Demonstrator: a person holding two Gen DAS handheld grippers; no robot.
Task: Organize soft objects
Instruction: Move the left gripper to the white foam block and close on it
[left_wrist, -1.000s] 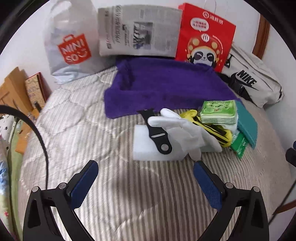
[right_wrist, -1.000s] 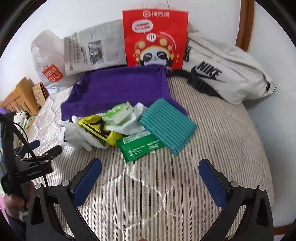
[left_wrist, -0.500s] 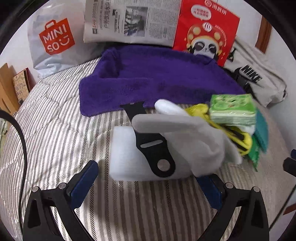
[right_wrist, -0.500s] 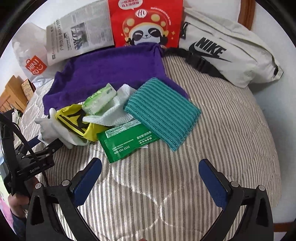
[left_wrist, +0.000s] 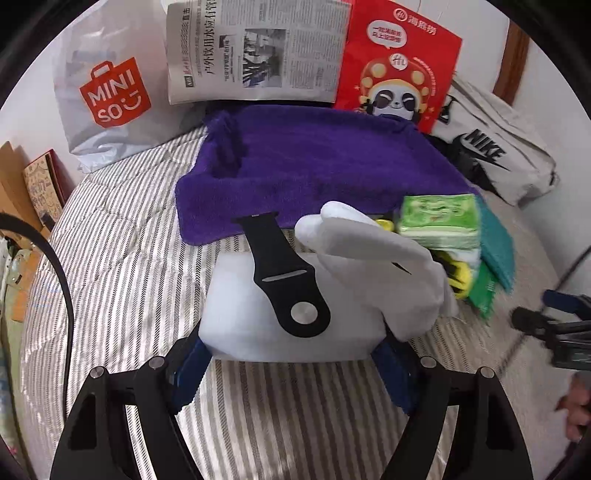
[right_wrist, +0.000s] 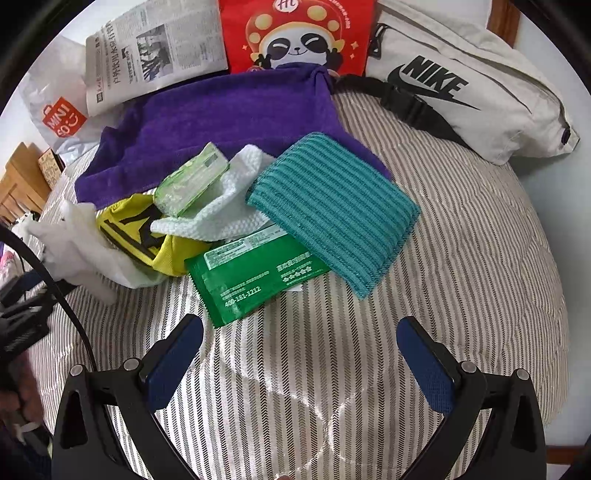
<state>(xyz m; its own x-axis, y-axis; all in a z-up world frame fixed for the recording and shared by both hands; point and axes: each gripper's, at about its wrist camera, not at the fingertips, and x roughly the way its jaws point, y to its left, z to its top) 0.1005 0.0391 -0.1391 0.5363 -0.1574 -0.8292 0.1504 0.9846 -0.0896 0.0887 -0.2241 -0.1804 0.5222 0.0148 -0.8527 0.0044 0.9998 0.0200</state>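
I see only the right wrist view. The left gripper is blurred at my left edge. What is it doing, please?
Observer: The left gripper is closing its jaws; a white foam block is between them.
Operator: Does anything lie on this block?
Observer: Yes, a black strap lies across its top.
Operator: And the glove?
Observer: The glove rests on the block's right part.

Bright even daylight, fisheye-warped edges, slight blur.
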